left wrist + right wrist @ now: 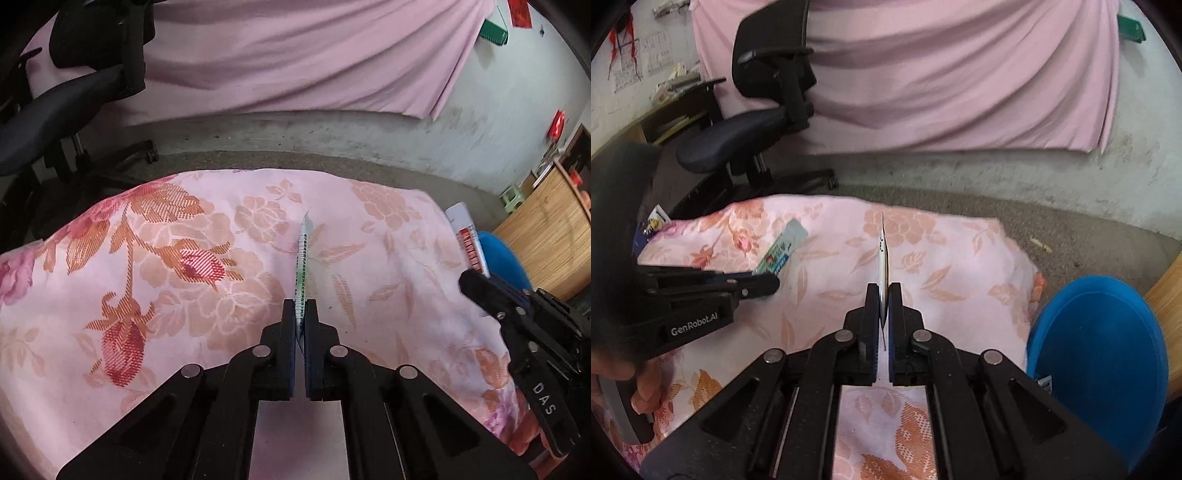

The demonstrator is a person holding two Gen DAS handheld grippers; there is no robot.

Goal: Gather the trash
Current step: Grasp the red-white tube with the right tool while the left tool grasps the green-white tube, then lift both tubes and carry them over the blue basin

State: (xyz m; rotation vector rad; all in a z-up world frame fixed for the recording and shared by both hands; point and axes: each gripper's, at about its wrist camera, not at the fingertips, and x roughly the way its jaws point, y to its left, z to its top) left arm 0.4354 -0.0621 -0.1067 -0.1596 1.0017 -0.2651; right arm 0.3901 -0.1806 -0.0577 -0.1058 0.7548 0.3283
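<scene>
**Both grippers clamped on flat wrappers over floral cloth**

Left gripper (300,308): fingers closed on a green-printed wrapper (302,266), seen edge-on, centre frame. Right gripper (884,295): closed on a white wrapper (882,258), also edge-on. Both held above the pink floral cloth (177,258). Blue bin (1097,354) lower right, beside the cloth edge. Office chair (764,110) upper left

Left tongs (300,314) clamped on a thin wrapper (302,266), edge-on above the floral cloth (166,258).
</scene>
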